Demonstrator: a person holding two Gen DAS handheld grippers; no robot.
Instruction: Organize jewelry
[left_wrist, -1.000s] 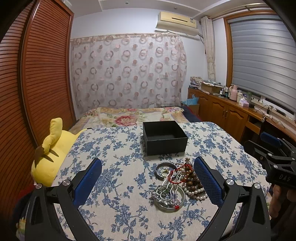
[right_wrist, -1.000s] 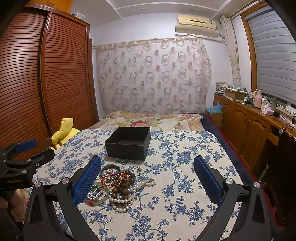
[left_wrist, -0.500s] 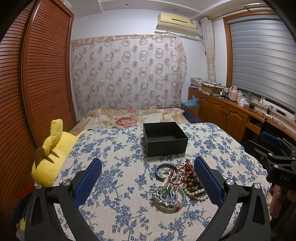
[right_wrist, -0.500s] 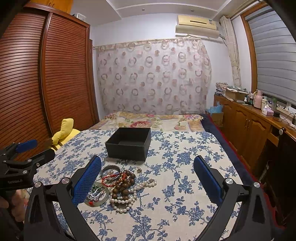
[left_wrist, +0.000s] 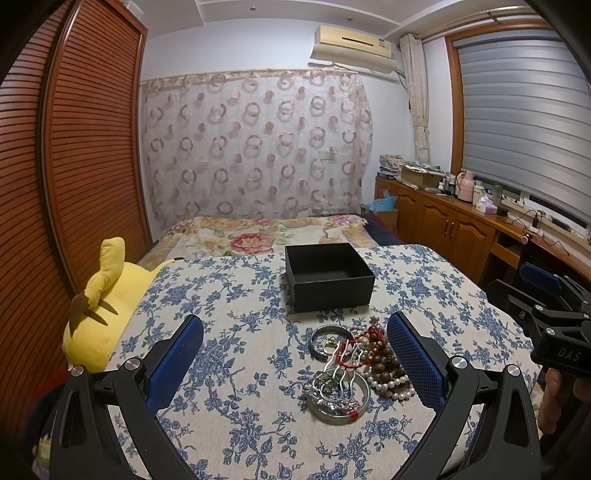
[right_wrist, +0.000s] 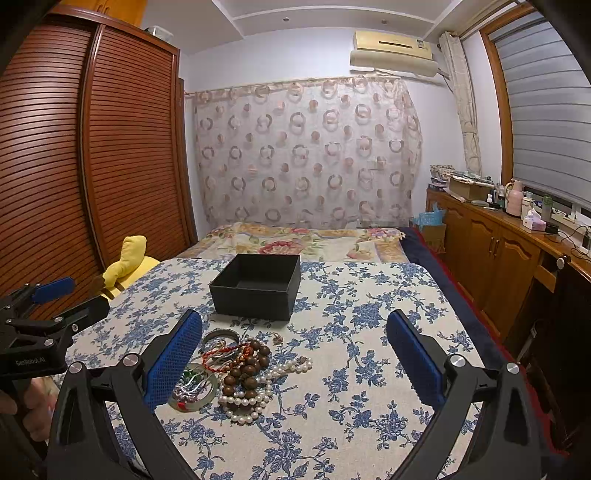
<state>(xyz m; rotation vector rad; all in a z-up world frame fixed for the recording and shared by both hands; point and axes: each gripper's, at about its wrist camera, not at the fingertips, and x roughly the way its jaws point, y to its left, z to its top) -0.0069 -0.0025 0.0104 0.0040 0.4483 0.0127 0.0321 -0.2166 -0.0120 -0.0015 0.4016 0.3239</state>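
A pile of jewelry (left_wrist: 354, 369) lies on the blue-flowered cloth: a silver bangle (left_wrist: 338, 402), a dark bangle (left_wrist: 327, 338), a red cord bracelet, brown wooden beads (right_wrist: 247, 365) and a pearl string (right_wrist: 255, 398). An open, empty black box (left_wrist: 328, 275) stands just behind the pile; it also shows in the right wrist view (right_wrist: 256, 286). My left gripper (left_wrist: 295, 354) is open and empty, above the table's near side, the pile by its right finger. My right gripper (right_wrist: 293, 354) is open and empty, the pile by its left finger.
A yellow plush toy (left_wrist: 107, 295) lies at the table's left edge. A bed (right_wrist: 295, 240) lies behind the table. A wooden wardrobe (right_wrist: 92, 166) stands on the left. Wooden cabinets (right_wrist: 498, 251) with clutter run along the right wall.
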